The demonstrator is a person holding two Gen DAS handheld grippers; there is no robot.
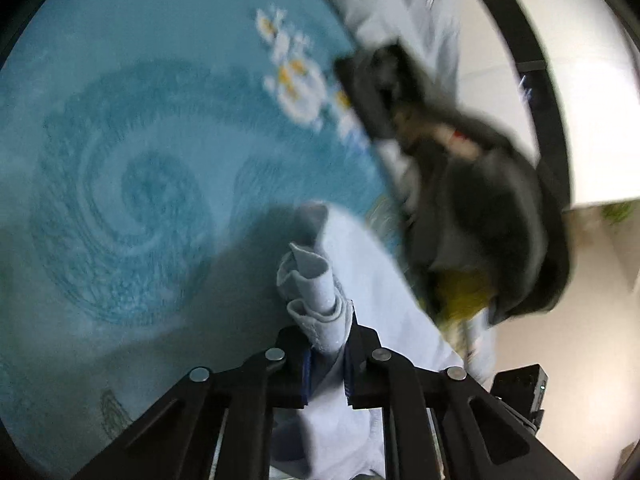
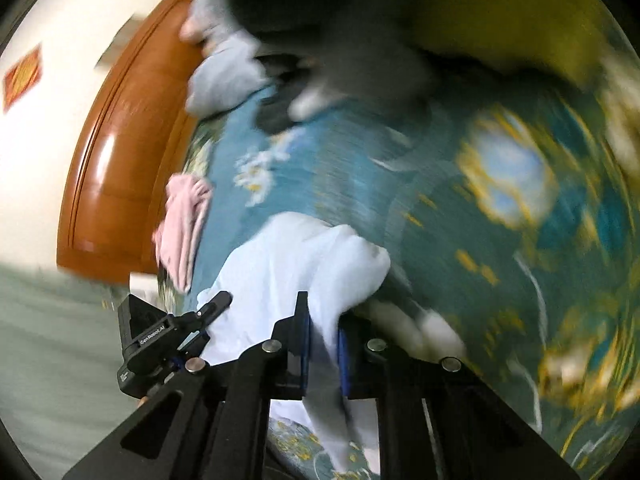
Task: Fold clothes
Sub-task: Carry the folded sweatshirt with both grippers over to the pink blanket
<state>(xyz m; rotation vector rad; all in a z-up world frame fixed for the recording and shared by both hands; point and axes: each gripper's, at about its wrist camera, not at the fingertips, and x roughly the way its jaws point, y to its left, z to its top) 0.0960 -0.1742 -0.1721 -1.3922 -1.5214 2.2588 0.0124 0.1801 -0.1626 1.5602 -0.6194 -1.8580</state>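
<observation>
A pale blue-white garment [image 1: 360, 280] hangs over a teal patterned bedspread [image 1: 120, 160]. My left gripper [image 1: 326, 356] is shut on a bunched, rolled edge of it, with cloth sticking out past the blue pads. In the right wrist view the same pale garment [image 2: 288, 264] spreads out ahead, and my right gripper [image 2: 323, 344] is shut on another part of its edge. The other gripper [image 2: 168, 336] shows at lower left of that view, against the cloth. Both views are blurred by motion.
A dark grey garment [image 1: 480, 200] lies in a heap at the right, with another pale one [image 1: 400, 20] behind it. A pink garment [image 2: 184, 224] lies by the bed's edge, near a brown wooden headboard [image 2: 120, 140]. Dark and pale clothes [image 2: 280, 60] pile up farther off.
</observation>
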